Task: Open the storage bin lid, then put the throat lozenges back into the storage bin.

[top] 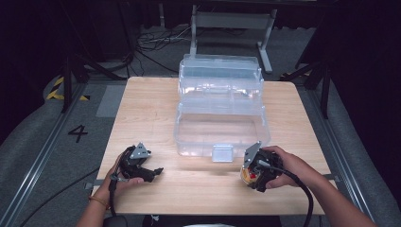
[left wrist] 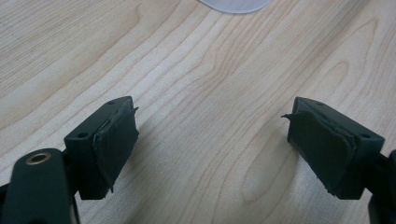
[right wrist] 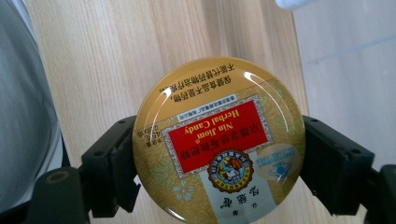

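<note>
Tin (right wrist: 218, 140) of herbal candy is sitting clamped by its rim in the right tool (top: 254, 176), near the clear box (top: 221, 127); rigid, glossy, likely slippery. Left tool (left wrist: 212, 140) is resting open, empty, over the surface (top: 142, 109).

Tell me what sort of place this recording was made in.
Probably a lab or data-collection studio, not a home: a lone wooden table stands on grey flooring with loose cables, hazard-striped tape and a painted floor number, ringed by black stands.
</note>
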